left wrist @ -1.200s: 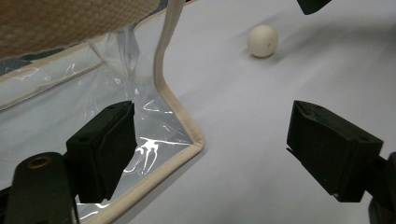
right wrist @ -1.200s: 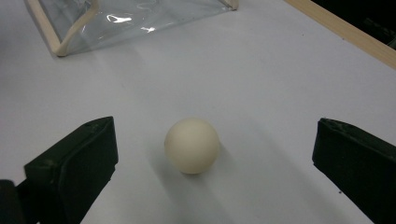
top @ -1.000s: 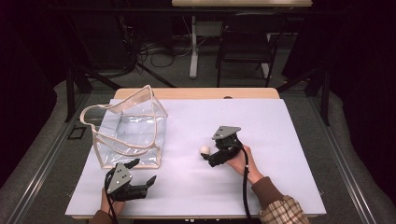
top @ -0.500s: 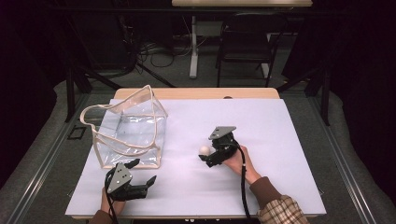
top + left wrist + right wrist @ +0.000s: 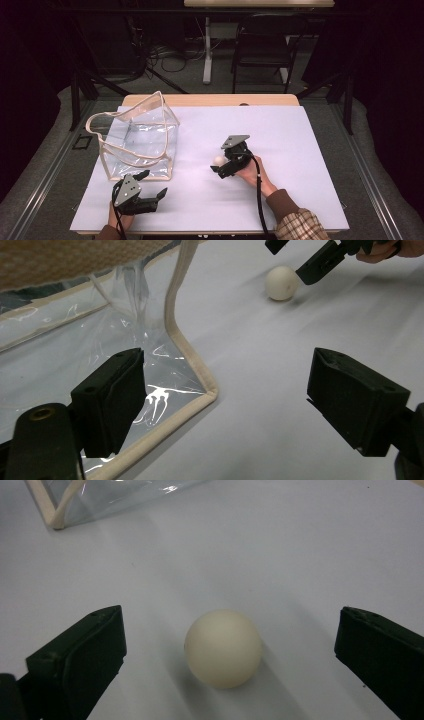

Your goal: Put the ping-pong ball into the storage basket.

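The cream ball [image 5: 223, 648] lay on the white table sheet [image 5: 300, 150], right of the clear bag [image 5: 137, 142]. The right gripper [image 5: 230, 665] straddled it, jaws wide and untouching (the reach looked complete); closing came next. The left gripper [image 5: 150, 192] waited, jaws wide, near the bag's near corner.

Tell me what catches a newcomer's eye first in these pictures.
A clear bag with beige trim stands open on the left of the white table. Near the middle lies a small cream ball, with the right gripper open around it, jaws not touching. The left gripper waits open by the bag's near corner.
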{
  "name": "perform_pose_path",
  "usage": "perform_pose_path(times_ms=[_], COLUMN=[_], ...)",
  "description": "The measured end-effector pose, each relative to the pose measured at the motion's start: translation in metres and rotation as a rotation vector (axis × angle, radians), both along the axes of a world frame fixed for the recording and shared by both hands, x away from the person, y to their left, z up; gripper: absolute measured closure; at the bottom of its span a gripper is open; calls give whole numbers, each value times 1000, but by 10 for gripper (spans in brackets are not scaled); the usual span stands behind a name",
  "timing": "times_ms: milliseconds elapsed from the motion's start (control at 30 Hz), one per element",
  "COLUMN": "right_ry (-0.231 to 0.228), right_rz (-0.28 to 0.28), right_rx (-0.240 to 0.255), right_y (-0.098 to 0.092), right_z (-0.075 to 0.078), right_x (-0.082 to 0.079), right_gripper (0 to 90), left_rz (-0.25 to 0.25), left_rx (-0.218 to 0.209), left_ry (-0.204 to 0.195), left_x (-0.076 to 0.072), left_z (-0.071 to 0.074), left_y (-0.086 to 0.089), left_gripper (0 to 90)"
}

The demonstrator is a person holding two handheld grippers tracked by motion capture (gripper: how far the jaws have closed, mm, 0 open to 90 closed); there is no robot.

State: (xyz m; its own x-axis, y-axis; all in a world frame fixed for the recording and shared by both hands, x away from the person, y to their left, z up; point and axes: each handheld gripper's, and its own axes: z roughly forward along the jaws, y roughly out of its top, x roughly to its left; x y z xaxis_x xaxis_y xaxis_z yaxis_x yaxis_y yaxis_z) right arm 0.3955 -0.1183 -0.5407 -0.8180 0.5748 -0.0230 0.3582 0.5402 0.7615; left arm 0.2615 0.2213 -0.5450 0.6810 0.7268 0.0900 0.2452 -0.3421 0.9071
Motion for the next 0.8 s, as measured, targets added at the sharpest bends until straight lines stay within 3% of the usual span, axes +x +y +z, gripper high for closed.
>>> perform_pose_path(times_ms=[200, 233, 567, 800], right_ry=[10, 7, 22, 28], right_rz=[-3, -1, -4, 0], right_rx=[-15, -15, -55, -73], right_y=[4, 3, 7, 8], right_z=[-4, -4, -8, -8], right_x=[1, 1, 2, 1], right_gripper=[45, 102, 284, 355], left_rz=[3, 2, 0, 1], left_rx=[1, 1, -1, 2], left_ry=[-1, -1, -1, -1], left_x=[0, 0, 0, 0], left_z=[0, 0, 0, 0], left_y=[0, 0, 0, 0], left_gripper=[159, 159, 159, 159])
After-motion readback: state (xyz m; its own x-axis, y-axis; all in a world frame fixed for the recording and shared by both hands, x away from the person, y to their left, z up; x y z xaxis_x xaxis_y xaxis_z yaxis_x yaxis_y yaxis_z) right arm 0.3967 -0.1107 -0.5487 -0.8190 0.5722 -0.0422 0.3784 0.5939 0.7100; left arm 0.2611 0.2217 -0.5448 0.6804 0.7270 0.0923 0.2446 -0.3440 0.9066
